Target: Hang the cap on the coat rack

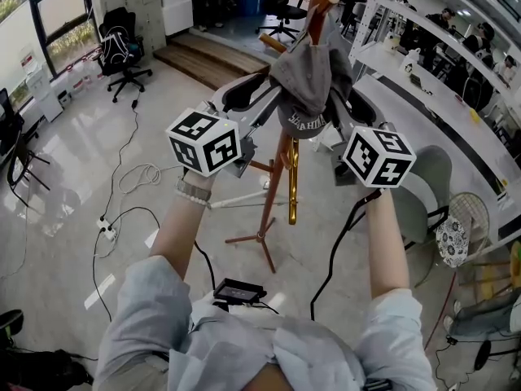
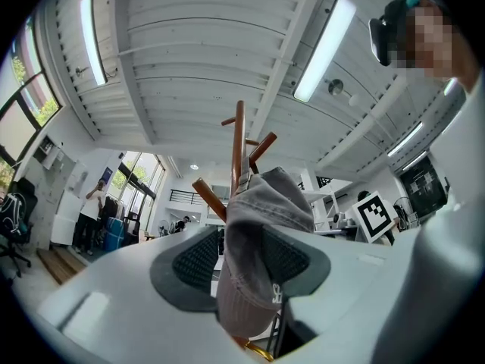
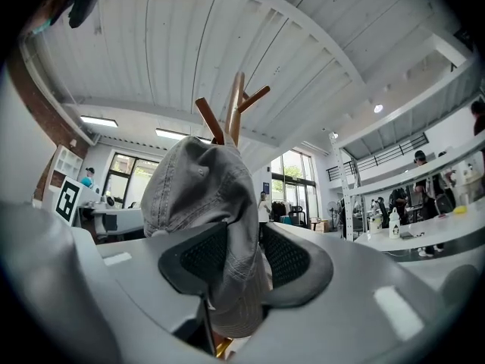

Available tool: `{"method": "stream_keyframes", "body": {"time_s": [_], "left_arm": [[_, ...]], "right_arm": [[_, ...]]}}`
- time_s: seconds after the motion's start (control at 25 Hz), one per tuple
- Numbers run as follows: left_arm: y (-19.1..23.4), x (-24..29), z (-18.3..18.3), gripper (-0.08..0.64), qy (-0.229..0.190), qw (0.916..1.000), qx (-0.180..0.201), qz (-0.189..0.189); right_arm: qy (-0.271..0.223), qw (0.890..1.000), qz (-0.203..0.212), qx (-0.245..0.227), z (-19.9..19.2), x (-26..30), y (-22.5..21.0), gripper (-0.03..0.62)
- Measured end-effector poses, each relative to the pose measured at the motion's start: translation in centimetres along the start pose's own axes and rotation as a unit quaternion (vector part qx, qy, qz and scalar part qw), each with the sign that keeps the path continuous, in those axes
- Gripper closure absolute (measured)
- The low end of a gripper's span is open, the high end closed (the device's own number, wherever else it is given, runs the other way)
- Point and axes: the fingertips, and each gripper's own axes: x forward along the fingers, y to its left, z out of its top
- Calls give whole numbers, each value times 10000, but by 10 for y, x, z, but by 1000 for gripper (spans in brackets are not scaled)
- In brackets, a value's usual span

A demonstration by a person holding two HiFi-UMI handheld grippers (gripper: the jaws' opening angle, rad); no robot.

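Observation:
A grey cap [image 1: 309, 80] hangs over the top of the wooden coat rack [image 1: 273, 194], draped on its pegs. Both grippers are raised to it from either side. My left gripper [image 1: 259, 96] has the cap's brim [image 2: 258, 233] filling the gap between its pads, which press on it. My right gripper [image 1: 346, 108] also has the cap [image 3: 201, 196] between its jaws, but a slit of background shows beside the right-hand pad [image 3: 292, 260]. The rack's pole and pegs [image 2: 238, 142] rise above the cap, as they do in the right gripper view [image 3: 235, 112].
A gold object [image 1: 292, 182] hangs lower on the rack. Cables [image 1: 134, 177] and a power strip [image 1: 106, 228] lie on the floor at left. An office chair [image 1: 122, 51] stands at the back left, white desks [image 1: 423, 80] and a round chair [image 1: 431, 177] at right.

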Motion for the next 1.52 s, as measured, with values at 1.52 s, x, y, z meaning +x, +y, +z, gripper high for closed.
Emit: {"method": "stream_keyframes", "body": {"time_s": [1.52], "left_arm": [[-88, -75, -32, 557, 202, 9941, 1046, 186]], "right_arm": [[-486, 9966, -518, -426, -36, -128, 19, 586]]}}
